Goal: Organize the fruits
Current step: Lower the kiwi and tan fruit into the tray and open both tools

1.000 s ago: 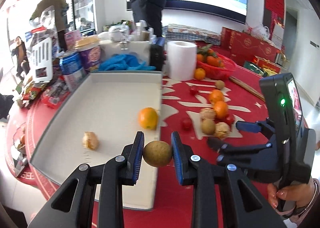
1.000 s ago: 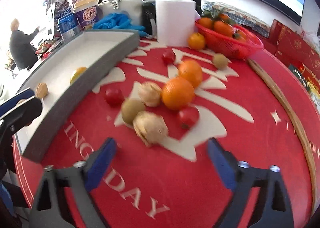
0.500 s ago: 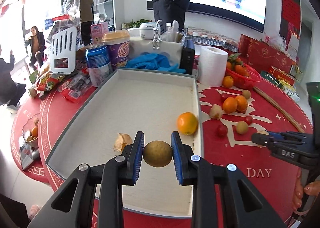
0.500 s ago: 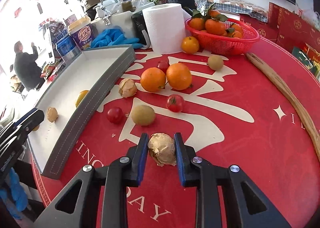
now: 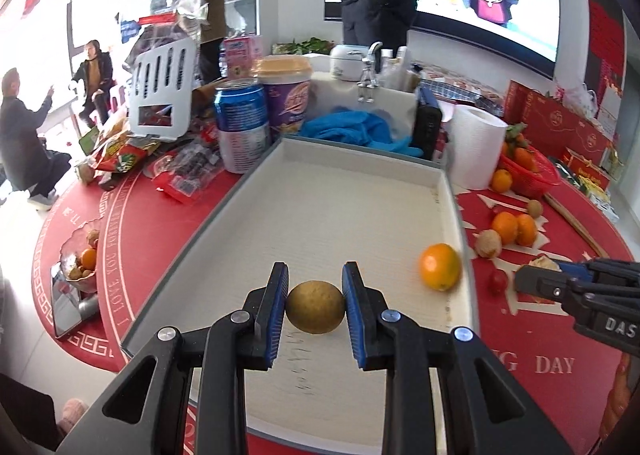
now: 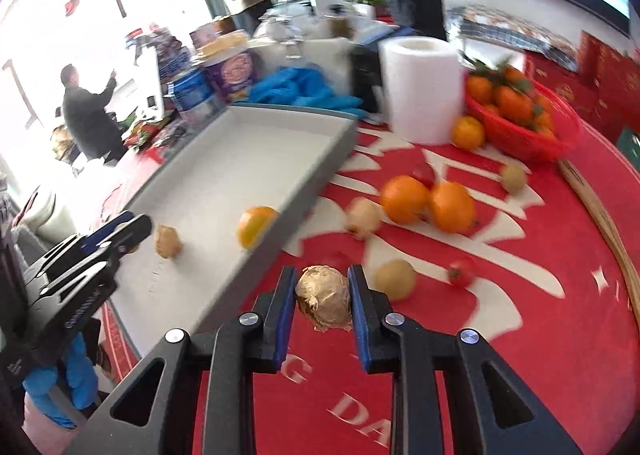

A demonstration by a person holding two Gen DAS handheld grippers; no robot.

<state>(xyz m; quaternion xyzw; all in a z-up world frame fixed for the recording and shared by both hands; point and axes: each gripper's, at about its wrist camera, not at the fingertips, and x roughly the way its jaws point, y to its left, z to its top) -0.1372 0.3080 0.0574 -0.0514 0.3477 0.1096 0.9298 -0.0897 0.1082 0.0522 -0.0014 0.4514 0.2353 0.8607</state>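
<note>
Over the tray (image 5: 344, 223), left claw (image 5: 315, 307) pinches a kiwi (image 5: 315, 306); right claw (image 6: 323, 301) pinches a gold-wrapped ball (image 6: 324, 302).

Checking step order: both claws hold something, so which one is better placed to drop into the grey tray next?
Left. The left claw already holds its brown round fruit over the grey tray; the right claw is beside it.

Black claw (image 5: 315, 305), blue pads (image 5: 280, 295), silver screws.

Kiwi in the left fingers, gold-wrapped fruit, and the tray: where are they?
kiwi (image 5: 315, 307), left wrist view, centre of its skin.
gold-wrapped fruit (image 6: 325, 297), right wrist view, middle of the wrapper.
tray (image 5: 344, 223), left wrist view, bare floor.
</note>
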